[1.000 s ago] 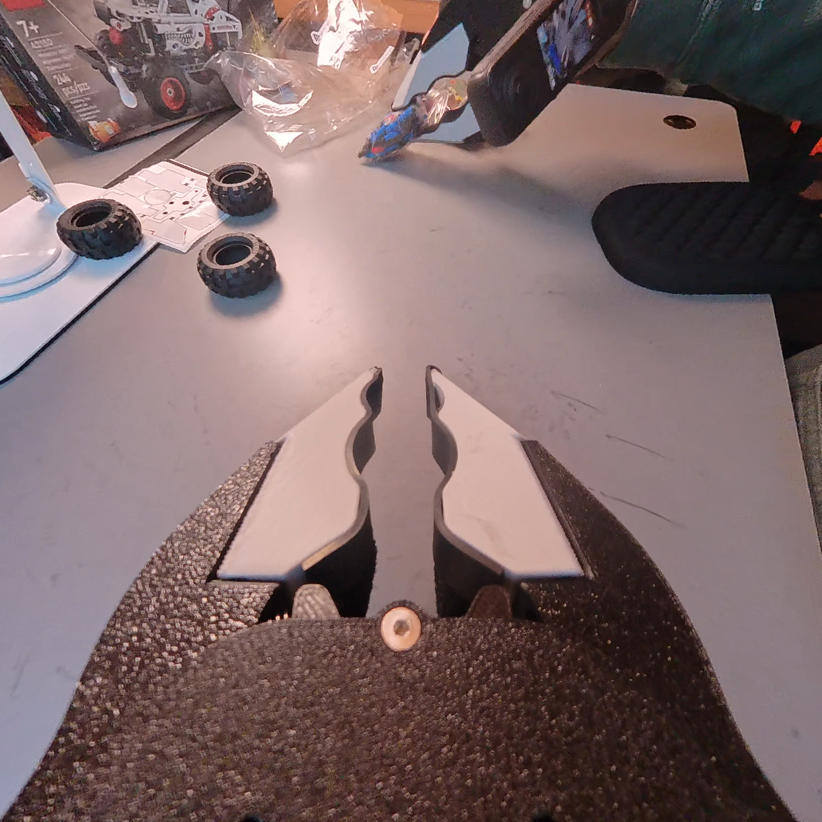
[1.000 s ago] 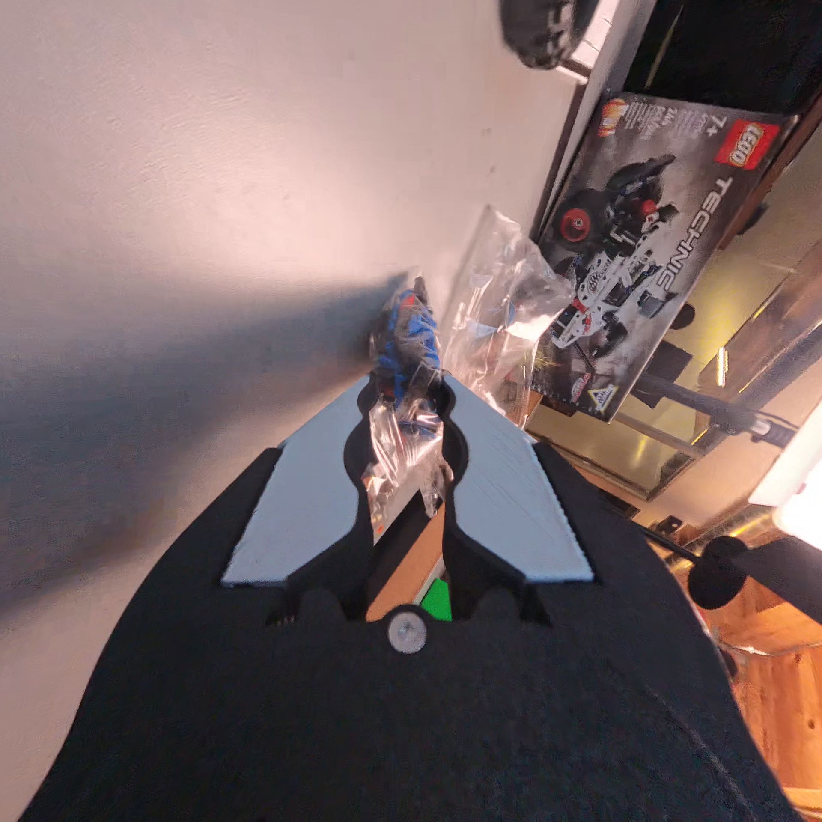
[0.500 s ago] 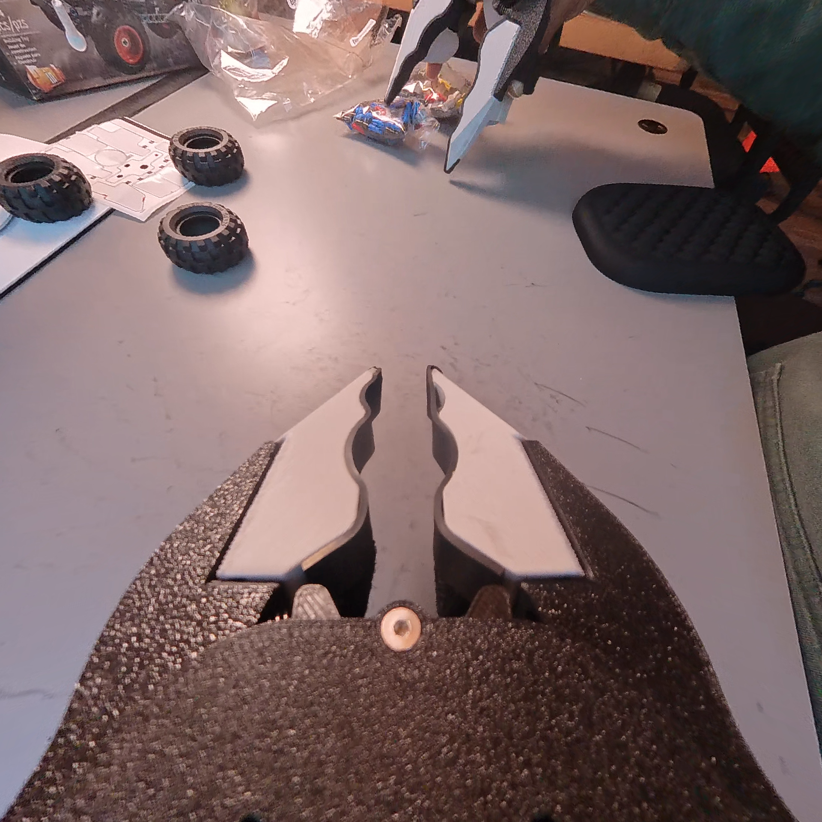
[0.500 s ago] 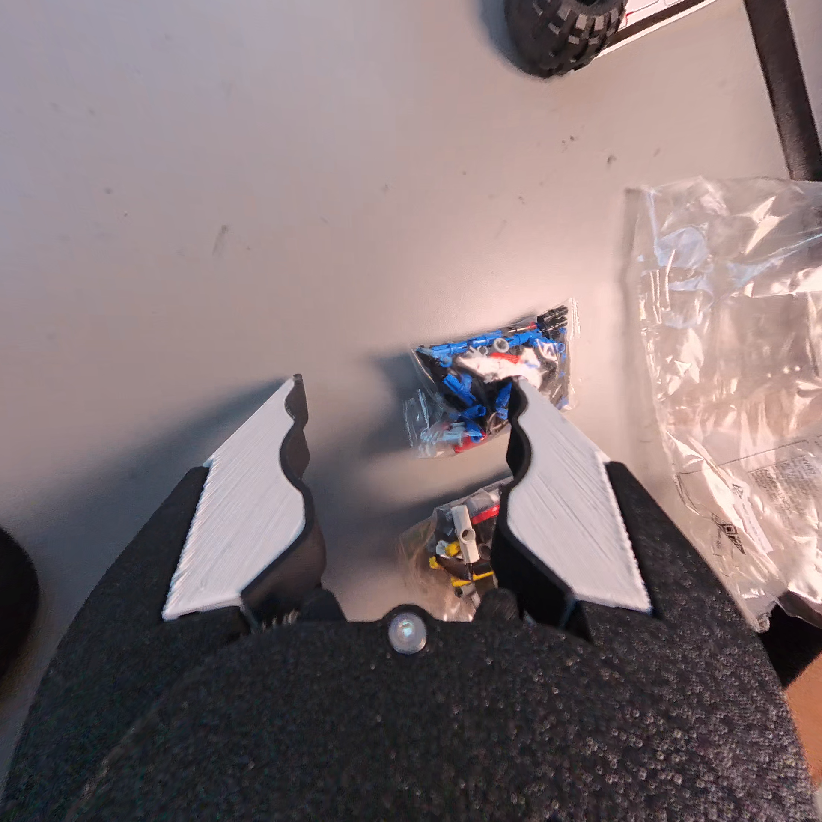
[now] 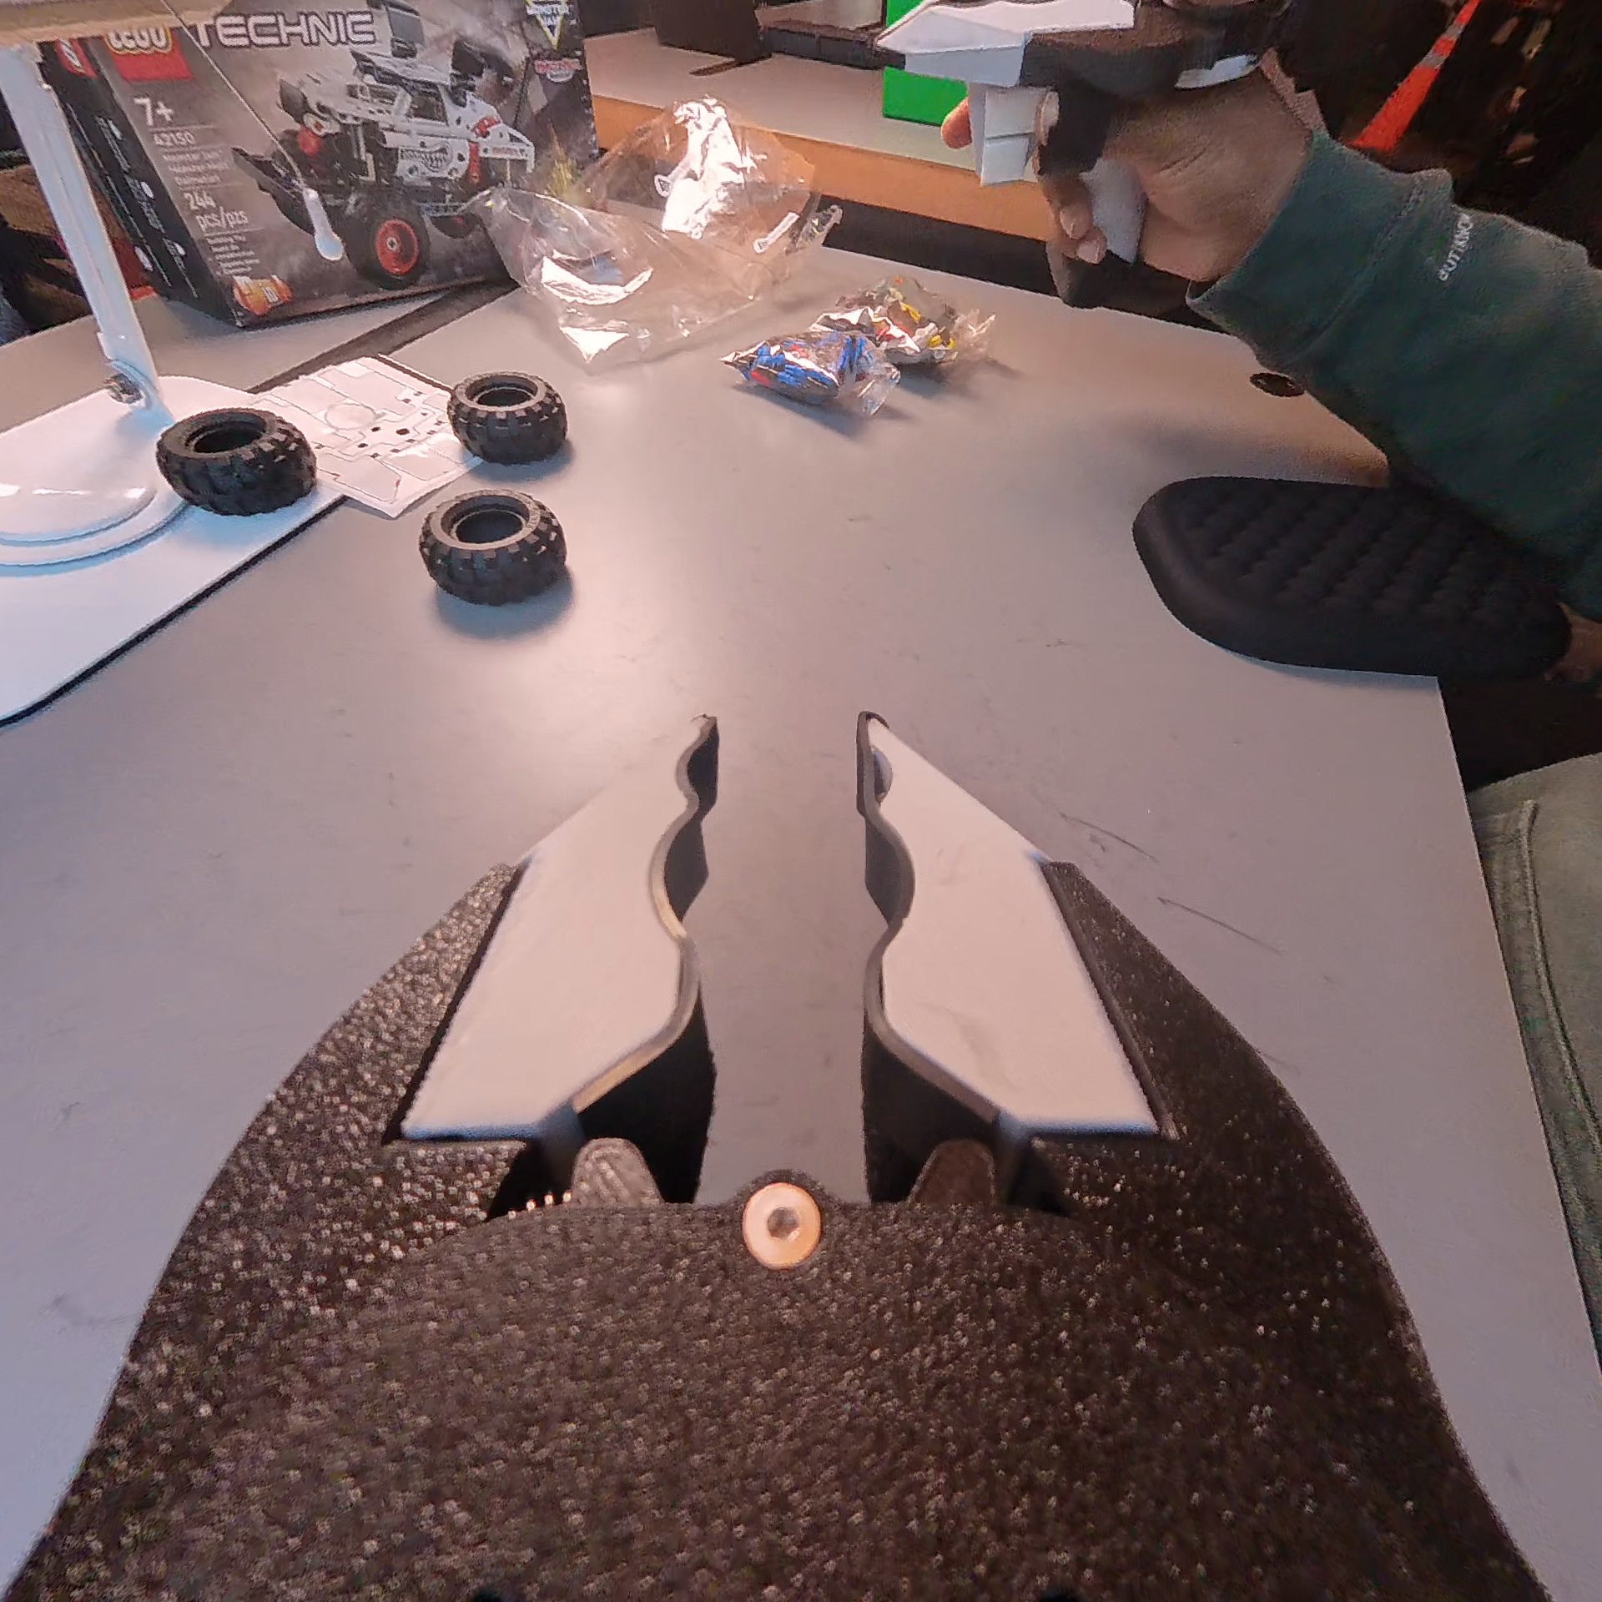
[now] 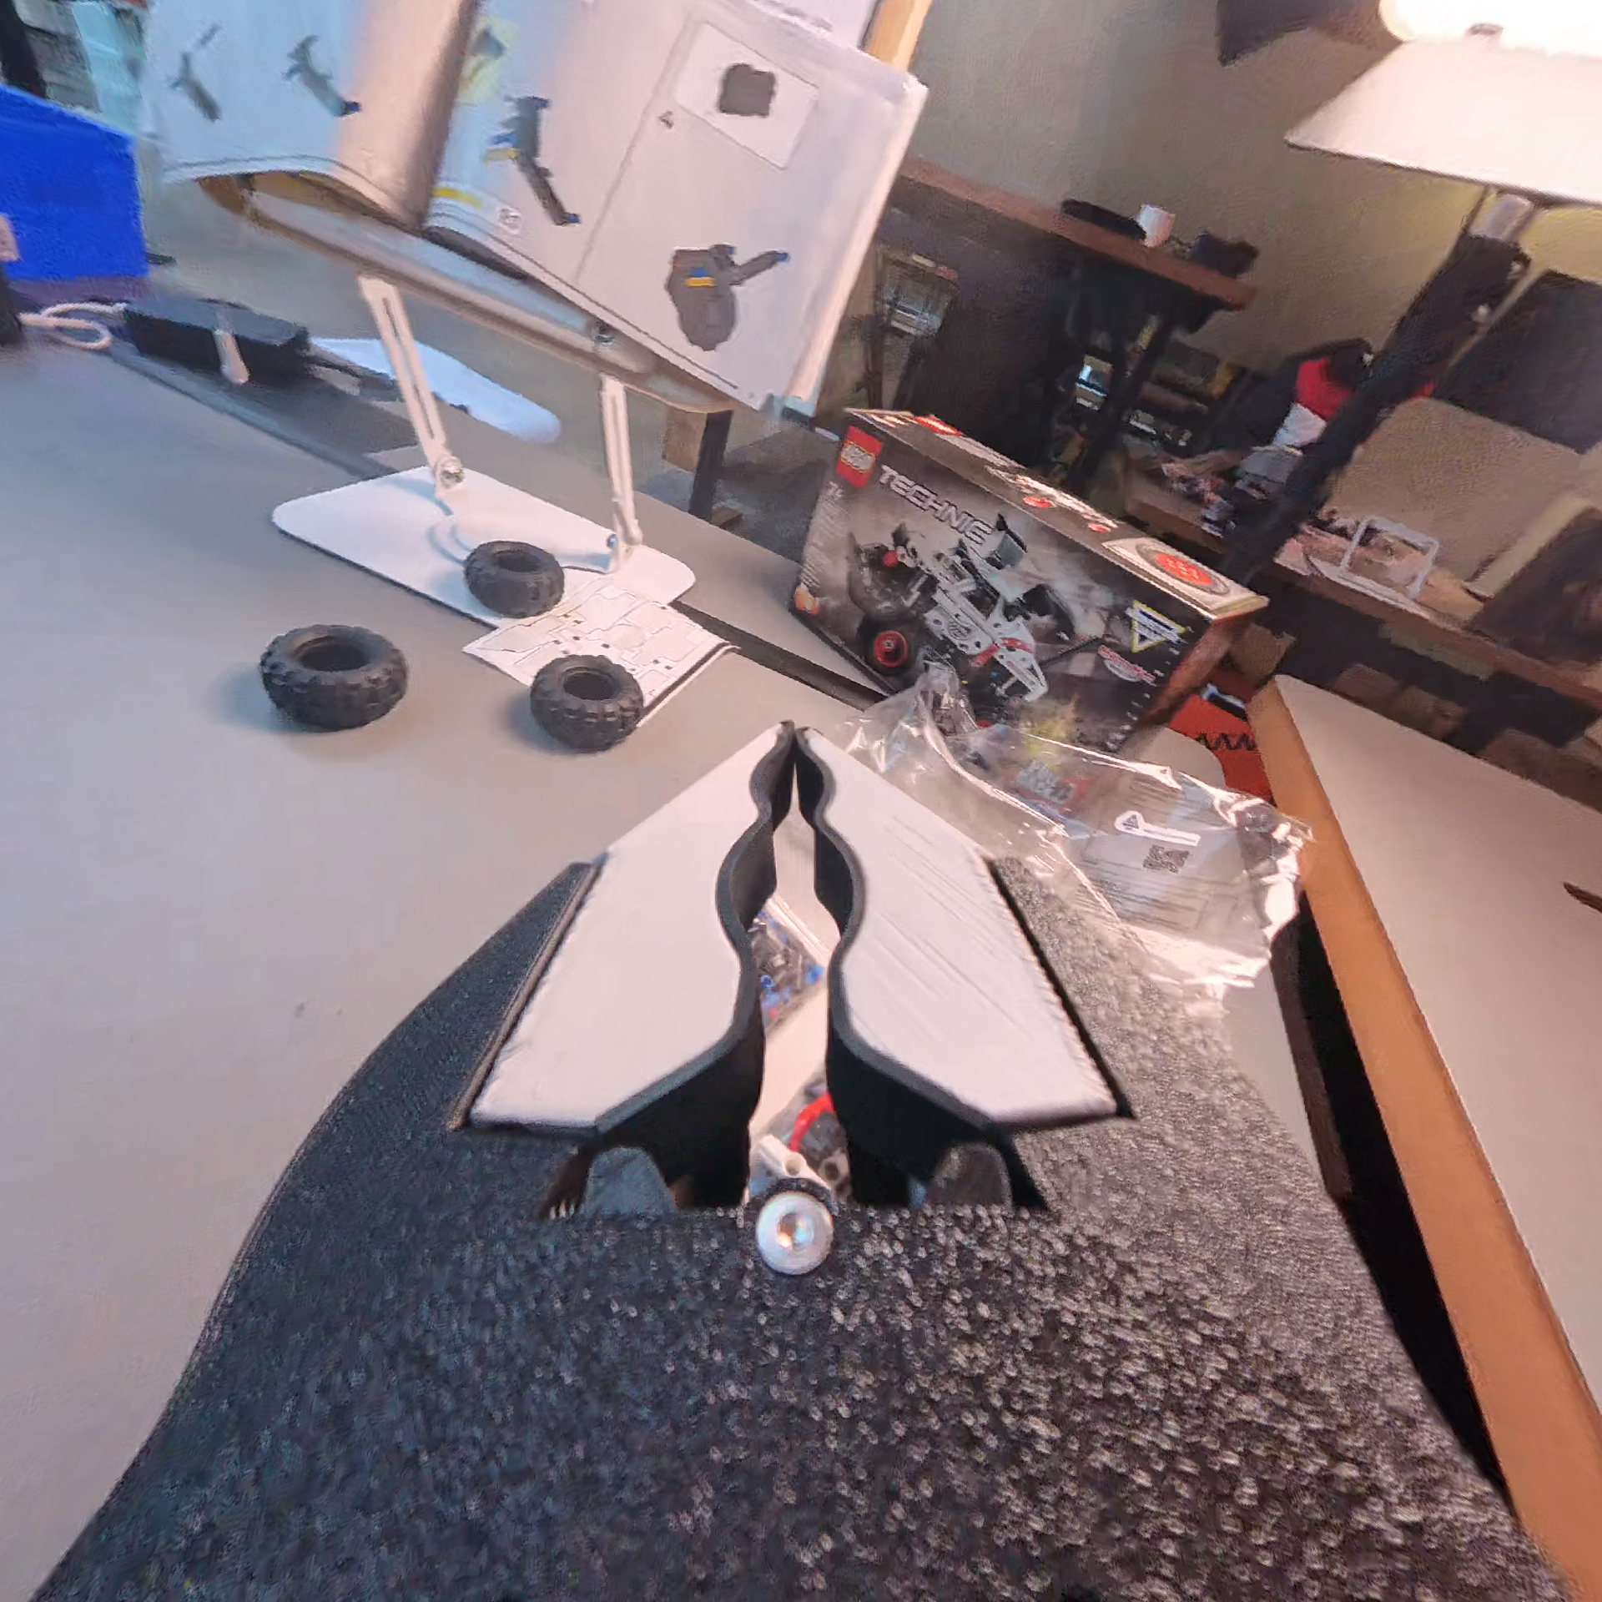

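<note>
My left gripper (image 5: 784, 737) is open and empty, low over the bare grey table (image 5: 867, 563). My right gripper (image 6: 793, 735) is shut on nothing, its tips touching. It is raised above the table's far side, and also shows at the top of the left wrist view (image 5: 901, 35), held by a hand in a green sleeve. Two small bags of parts lie under it: a mostly blue one (image 5: 810, 364) and a mixed one (image 5: 906, 316). Both show partly through the finger gap in the right wrist view, the blue one (image 6: 784, 962) and the mixed one (image 6: 802, 1136).
Three black tyres (image 5: 492, 546) (image 5: 507, 418) (image 5: 236, 462) lie at the left near a sticker sheet (image 5: 373, 438) and a white booklet stand (image 5: 78, 485). A toy-truck box (image 5: 329, 147) and crumpled clear bags (image 5: 676, 234) sit at the back. A black padded armrest (image 5: 1344, 576) is at the right edge. The gap from one gripper's tips to the other's is roughly 35 cm.
My right gripper opened and let go of the blue bag onto the table, then lifted away and shut empty. My left gripper's fingers have spread a little wider.
</note>
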`<control>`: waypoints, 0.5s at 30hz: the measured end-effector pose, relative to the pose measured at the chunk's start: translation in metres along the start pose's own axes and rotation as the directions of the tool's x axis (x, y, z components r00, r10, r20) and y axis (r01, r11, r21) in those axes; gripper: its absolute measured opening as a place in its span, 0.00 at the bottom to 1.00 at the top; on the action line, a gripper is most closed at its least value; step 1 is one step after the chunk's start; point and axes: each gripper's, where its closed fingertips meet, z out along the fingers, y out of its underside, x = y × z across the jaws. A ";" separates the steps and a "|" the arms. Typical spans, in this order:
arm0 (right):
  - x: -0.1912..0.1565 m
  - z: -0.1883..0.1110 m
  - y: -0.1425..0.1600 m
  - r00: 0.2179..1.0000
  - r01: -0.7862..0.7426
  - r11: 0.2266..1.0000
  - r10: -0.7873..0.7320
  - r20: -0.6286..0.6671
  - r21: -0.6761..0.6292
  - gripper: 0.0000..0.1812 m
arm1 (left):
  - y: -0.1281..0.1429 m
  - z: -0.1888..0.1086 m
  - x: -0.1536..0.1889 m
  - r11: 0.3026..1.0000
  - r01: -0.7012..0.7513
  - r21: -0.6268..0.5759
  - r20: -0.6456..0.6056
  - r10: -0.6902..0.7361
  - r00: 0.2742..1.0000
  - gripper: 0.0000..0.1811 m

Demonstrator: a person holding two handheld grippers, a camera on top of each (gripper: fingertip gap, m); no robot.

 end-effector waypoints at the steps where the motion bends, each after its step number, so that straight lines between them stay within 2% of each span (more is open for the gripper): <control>1: 0.014 0.002 0.003 0.999 -0.027 1.000 0.027 -0.038 -0.003 0.00 | 0.000 -0.001 -0.002 1.000 0.005 0.004 0.008 -0.005 1.000 0.18; 5: 0.073 0.013 0.022 0.989 -0.078 0.994 0.067 -0.133 -0.076 0.22 | 0.001 -0.002 -0.006 1.000 0.017 0.007 0.021 -0.017 1.000 0.21; 9: 0.133 0.033 0.058 0.975 -0.150 0.959 0.102 -0.197 -0.242 0.38 | 0.004 0.001 -0.007 1.000 0.019 -0.007 0.019 -0.019 1.000 0.21; 13: 0.171 0.052 0.102 0.941 -0.313 0.869 0.229 -0.250 -0.383 0.47 | 0.009 0.004 -0.006 0.999 0.016 -0.029 0.018 -0.015 1.000 0.21; 15: 0.174 0.060 0.124 0.926 -0.366 0.819 0.270 -0.264 -0.442 0.44 | 0.010 0.005 -0.007 0.999 0.016 -0.034 0.020 -0.016 1.000 0.21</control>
